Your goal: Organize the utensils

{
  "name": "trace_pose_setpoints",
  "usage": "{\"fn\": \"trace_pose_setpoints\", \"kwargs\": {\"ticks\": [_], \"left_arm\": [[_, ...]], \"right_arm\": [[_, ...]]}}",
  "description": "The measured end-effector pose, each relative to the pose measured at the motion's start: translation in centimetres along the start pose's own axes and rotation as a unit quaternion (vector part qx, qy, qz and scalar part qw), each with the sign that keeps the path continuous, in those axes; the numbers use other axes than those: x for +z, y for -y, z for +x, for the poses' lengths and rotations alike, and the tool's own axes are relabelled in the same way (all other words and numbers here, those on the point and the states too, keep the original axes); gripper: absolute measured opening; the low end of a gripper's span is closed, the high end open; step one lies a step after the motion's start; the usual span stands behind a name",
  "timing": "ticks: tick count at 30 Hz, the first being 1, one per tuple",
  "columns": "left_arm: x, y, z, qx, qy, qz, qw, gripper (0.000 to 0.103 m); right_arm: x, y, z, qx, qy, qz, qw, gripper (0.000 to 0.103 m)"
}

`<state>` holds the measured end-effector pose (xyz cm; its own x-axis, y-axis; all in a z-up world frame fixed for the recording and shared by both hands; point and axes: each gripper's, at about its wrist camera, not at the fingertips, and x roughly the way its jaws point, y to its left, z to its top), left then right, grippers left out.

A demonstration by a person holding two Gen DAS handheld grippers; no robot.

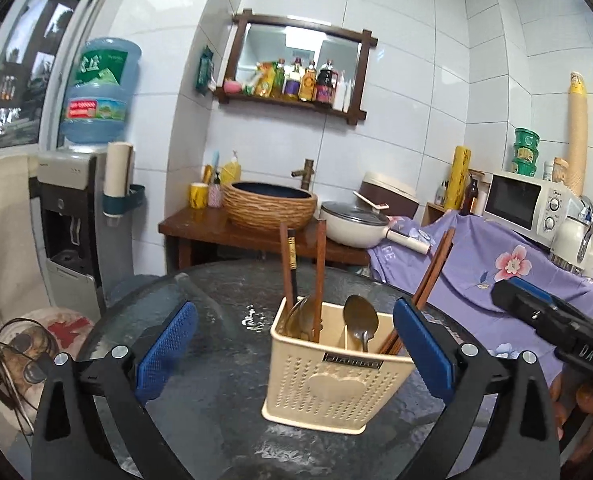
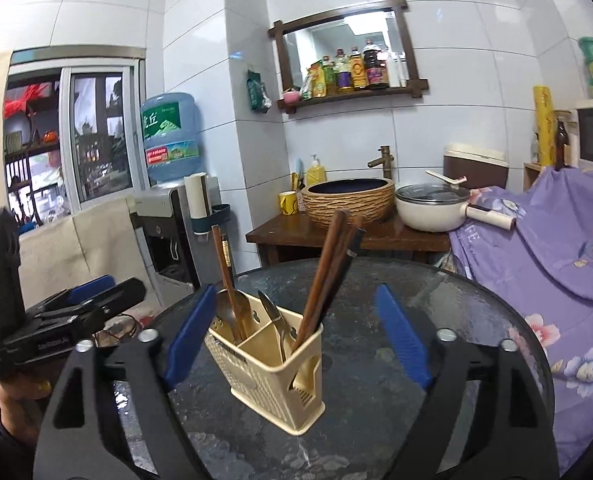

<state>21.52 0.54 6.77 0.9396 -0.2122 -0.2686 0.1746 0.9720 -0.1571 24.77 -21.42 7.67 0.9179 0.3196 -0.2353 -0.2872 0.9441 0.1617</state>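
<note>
Both the left gripper [image 1: 294,344] and right gripper [image 2: 298,338] are spread, empty, before the cream perforated plastic utensil holder [image 1: 330,384] at the round dark glass desk's [image 1: 216,360] middle.

"DAS" on right gripper [image 1: 552,320] body (white letters); other labels unreadable.

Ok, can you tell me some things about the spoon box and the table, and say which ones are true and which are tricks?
1. The cream utensil holder stands upright on the dark round table. True.
2. The left gripper is squeezing the holder. False: its blue fingers stand wide apart, not pressing it.
3. Wooden chopsticks stick up out of the holder. True.
4. A spoon lies flat on the table. False: it stands in the holder's middle compartment.
5. The right gripper holds a chopstick. False: it is open and holds nothing.
</note>
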Motion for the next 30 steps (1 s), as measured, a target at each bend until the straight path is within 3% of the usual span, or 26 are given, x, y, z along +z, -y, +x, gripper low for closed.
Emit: {"fn": "trace_pose_setpoints", "kwargs": {"ticks": [5,13,18,23,30], "left_arm": [[-3.7,0.7,-2.5,0.009,-0.005,0.024,0.9997,0.096],[-10.2,0.5,-7.2,0.047,-0.014,0.033,0.9983,0.096],[-12.5,0.5,-10.2,0.059,-0.018,0.049,0.9969,0.096],[-13.2,0.7,-13.1,0.061,-0.002,0.052,0.9968,0.096],[-11.8,1.5,-15.3,0.059,0.035,0.058,0.996,0.096]], "right_arm": [[-3.1,-0.2,-2.6,-0.018,0.003,-0.006,1.0,0.095],[-11.1,-2.4,-5.7,-0.042,-0.016,-0.042,0.998,0.097],[-14.9,-3.8,-7.9,-0.052,-0.028,-0.076,0.995,0.097],[-16.0,-5.2,-11.3,-0.041,-0.002,-0.081,0.996,0.097],[-14.6,-6.3,-15.7,-0.033,0.051,-0.075,0.995,0.097]]}}
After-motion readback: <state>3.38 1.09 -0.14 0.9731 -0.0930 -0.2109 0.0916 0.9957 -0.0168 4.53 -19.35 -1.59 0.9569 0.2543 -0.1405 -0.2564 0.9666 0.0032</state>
